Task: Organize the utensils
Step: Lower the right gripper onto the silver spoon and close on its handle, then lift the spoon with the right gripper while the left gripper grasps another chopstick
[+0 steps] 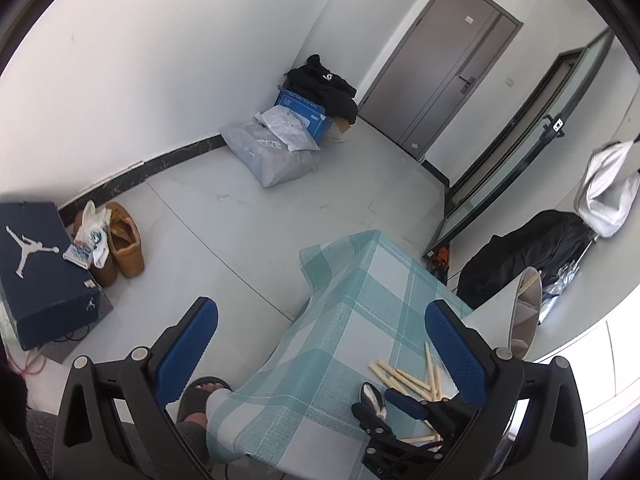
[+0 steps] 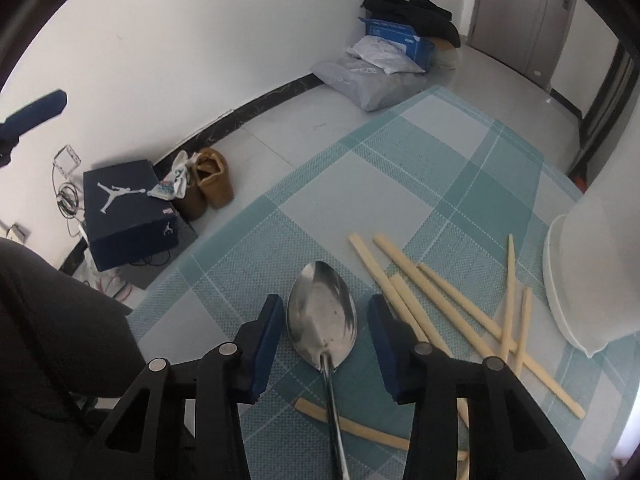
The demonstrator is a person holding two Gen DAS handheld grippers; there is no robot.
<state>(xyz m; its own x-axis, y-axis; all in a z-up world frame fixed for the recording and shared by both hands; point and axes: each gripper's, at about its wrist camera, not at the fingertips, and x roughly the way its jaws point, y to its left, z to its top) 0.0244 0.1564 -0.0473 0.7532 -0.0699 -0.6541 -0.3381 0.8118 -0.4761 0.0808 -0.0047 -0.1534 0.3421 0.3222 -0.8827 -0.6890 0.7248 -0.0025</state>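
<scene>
Spoon (image 2: pixel 322 312) between the right claw's (image 2: pixel 324 340) parted, untouching fingers.

Left wrist view sits high at the table's (image 1: pixel 360 280) near-left edge, facing the room corner. Right wrist view hovers close, tilted steeply down. Both share chopsticks (image 1: pixel 404 376) (image 2: pixel 440 304), spoon (image 1: pixel 372 398) (image 2: pixel 322 312).

Right claw (image 2: pixel 322 344) angled down, pads apart; left claw (image 1: pixel 320 344) wide open.
</scene>
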